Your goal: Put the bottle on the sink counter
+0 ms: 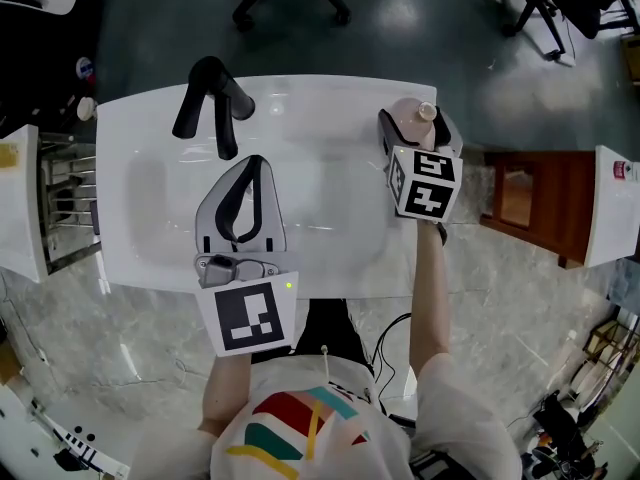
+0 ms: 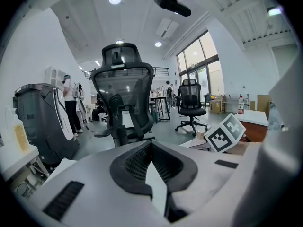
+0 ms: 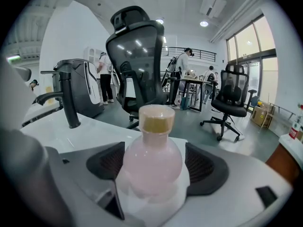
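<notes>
In the head view the right gripper (image 1: 417,123) reaches to the far right corner of the sink counter (image 1: 330,98), with the bottle (image 1: 412,116) upright between its jaws and the counter surface directly under it. The left gripper (image 1: 255,160) hovers over the basin (image 1: 330,203), its tips together, and the black faucet (image 1: 212,93) stands just ahead of it to its left. The left gripper view confirms this: the left gripper (image 2: 154,169) has its pads meeting with nothing between them and looks out over the sink at an office chair (image 2: 124,93), so it plays no part here. In the right gripper view the right gripper (image 3: 158,165) has a pad pressed against each side of the pale pink bottle (image 3: 152,174), whose tan cap (image 3: 156,118) rises ahead of the jaws. White counter (image 3: 94,131) spreads around its base. The carry looks finished and the bottle seems to be at, or just above, the counter. What is left is to let it go and draw back without tipping it.
</notes>
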{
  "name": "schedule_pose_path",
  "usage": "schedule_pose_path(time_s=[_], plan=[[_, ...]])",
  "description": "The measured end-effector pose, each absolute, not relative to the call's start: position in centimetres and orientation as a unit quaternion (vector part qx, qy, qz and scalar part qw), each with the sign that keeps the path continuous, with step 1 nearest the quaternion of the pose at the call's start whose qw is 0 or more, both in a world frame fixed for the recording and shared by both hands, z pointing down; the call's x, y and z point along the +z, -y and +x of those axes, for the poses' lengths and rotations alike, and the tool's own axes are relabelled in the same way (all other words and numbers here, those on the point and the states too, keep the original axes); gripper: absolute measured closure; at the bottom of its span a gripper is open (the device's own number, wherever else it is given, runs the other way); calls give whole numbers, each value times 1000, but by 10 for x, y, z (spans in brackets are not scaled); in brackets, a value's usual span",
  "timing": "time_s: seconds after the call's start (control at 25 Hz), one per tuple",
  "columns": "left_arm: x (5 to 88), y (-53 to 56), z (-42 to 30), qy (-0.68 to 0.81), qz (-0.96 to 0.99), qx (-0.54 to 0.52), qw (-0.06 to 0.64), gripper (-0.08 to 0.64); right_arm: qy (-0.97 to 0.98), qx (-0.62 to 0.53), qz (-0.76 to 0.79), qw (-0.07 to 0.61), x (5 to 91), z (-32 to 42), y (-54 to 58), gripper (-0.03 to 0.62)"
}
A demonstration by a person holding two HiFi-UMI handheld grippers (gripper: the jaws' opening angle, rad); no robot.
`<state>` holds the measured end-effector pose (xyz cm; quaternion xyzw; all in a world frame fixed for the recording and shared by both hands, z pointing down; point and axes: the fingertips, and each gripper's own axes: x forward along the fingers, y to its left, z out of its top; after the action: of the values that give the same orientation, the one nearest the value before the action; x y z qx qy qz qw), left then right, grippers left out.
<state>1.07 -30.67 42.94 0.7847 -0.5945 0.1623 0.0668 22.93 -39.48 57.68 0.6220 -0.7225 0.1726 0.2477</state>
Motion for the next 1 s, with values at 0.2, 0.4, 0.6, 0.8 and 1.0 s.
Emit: schedule_pose_path(time_s=[0.2, 0.4, 0.6, 0.8, 1.0], plan=[[410, 308, 4, 602, 783, 149, 52, 543, 726, 152, 630, 230, 544, 229, 389, 206], [378, 306, 4, 602, 788, 128, 32, 543, 732, 125, 642, 191, 480, 227, 378, 206], [346, 300, 0, 597, 795, 107, 9, 543, 741, 90, 652, 131, 396, 212, 354, 220], [322, 289, -7, 593, 799, 98, -4, 543, 738, 36, 669, 87, 325, 191, 318, 455], [295, 275, -19, 588, 805, 80, -23, 543, 735, -25, 675, 60, 276, 158, 278, 563]])
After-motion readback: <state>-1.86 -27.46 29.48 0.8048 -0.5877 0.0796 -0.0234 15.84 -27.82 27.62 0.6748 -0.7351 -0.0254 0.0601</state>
